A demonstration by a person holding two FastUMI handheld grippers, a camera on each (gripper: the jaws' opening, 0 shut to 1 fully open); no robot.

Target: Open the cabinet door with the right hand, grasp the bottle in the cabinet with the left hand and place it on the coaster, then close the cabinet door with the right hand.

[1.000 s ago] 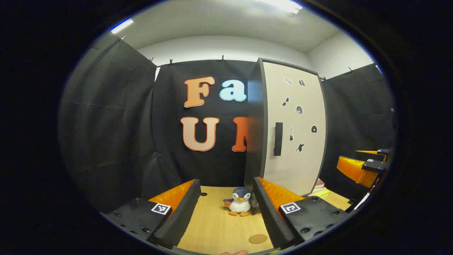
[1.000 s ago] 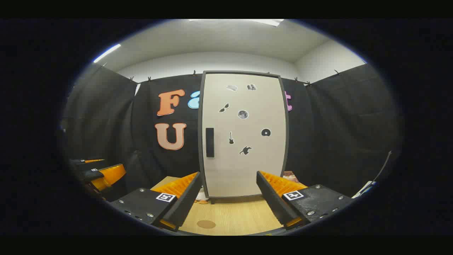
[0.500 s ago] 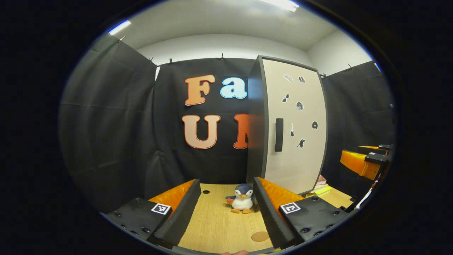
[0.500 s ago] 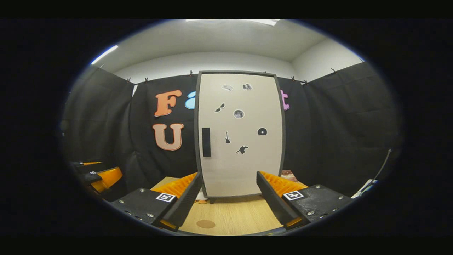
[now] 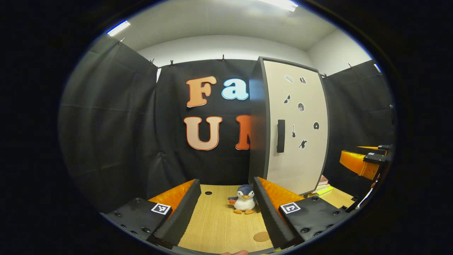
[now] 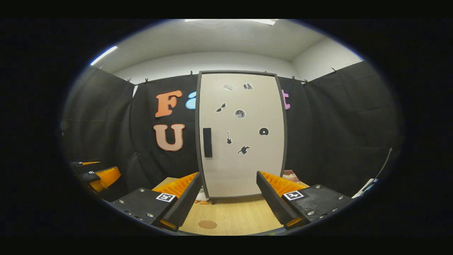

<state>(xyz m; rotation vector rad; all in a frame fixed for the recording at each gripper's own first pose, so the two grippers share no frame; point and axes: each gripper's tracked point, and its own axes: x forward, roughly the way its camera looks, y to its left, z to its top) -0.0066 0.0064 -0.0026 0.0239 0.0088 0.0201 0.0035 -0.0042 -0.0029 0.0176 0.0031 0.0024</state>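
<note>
Barely shifted, closed cabinet door (image 6: 244, 134) faces right gripper (image 6: 228, 193)

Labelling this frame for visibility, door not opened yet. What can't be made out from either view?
- Bottle: the shut cabinet door hides the cabinet's inside, right gripper view.
- Door stickers: too small to read detail.
- Books: mostly behind the cabinet, left gripper view.
- Penguin toy: partly behind the left gripper finger.
- Coaster: clipped by that finger.
</note>
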